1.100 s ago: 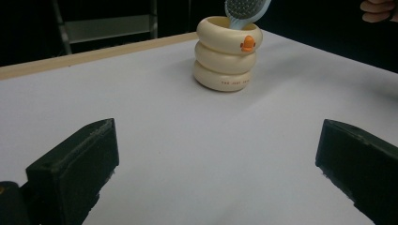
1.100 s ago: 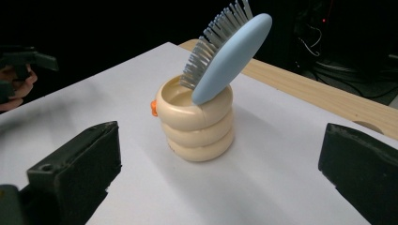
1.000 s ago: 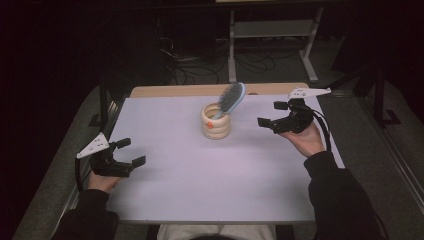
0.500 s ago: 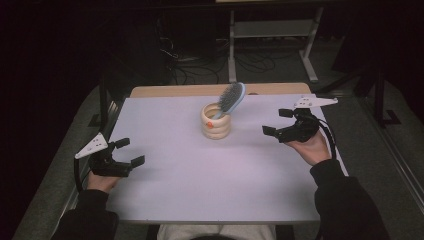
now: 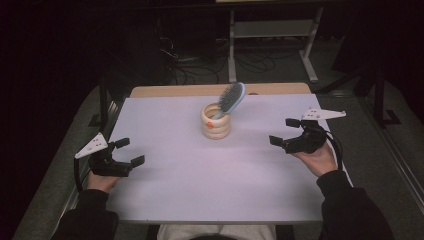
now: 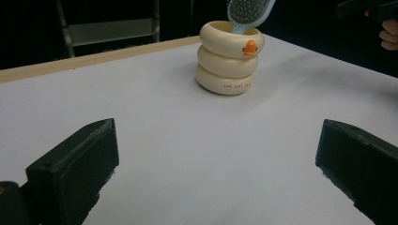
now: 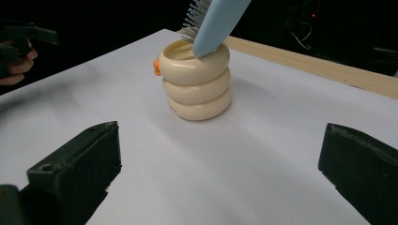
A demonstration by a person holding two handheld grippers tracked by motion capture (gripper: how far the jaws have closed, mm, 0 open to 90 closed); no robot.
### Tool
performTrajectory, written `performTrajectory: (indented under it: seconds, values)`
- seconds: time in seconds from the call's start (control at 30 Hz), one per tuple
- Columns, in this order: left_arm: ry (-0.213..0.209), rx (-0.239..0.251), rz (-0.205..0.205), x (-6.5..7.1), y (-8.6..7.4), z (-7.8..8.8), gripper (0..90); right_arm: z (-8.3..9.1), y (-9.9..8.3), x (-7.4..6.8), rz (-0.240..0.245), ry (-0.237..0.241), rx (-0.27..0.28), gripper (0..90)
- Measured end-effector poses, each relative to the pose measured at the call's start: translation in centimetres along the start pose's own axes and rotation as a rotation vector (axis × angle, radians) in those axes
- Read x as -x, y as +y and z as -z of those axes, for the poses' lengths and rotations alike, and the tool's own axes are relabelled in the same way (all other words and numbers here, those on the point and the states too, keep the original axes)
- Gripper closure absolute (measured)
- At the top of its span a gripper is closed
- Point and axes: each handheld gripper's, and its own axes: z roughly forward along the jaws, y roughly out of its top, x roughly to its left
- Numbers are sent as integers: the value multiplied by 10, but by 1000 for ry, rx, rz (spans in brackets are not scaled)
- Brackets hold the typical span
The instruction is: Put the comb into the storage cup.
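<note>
A cream ringed holder [image 5: 216, 123] with a small orange beak stands near the back middle of the white table [image 5: 210, 180]. A light-blue hairbrush [image 5: 230, 99] stands in it, handle down, and leans toward the right. The same holder [image 6: 229, 58] and hairbrush [image 6: 247, 11] appear far ahead in the left gripper view, and the holder [image 7: 196, 82] with the hairbrush [image 7: 213, 23] in the right gripper view. My left gripper [image 5: 129, 152] rests open at the table's left edge. Right of the holder, my right gripper [image 5: 283, 132] is open with nothing between its jaws.
A wooden strip [image 5: 200, 90] runs along the table's far edge. Beyond it, on the dark floor, stand a metal frame [image 5: 270, 35] and loose cables [image 5: 200, 60]. Broad bare table surface lies between the two grippers.
My right gripper has drawn back from the holder, rightward and toward the near side. The left gripper, the holder and the hairbrush have stayed put.
</note>
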Motion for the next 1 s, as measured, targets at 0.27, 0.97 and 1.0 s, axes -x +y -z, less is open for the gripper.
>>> performTrajectory:
  seconds: [0.27, 0.97, 1.0]
  values:
    - [6, -2, 2, 0, 0, 0, 0, 9, -13, -2, 2, -9, 5, 0]
    - [8, -2, 13, -1, 0, 0, 0, 30, -44, 0, -14, -44, -1, 0]
    - [9, -2, 13, -1, 0, 0, 0, 31, -45, 0, -13, -47, 0, 0]
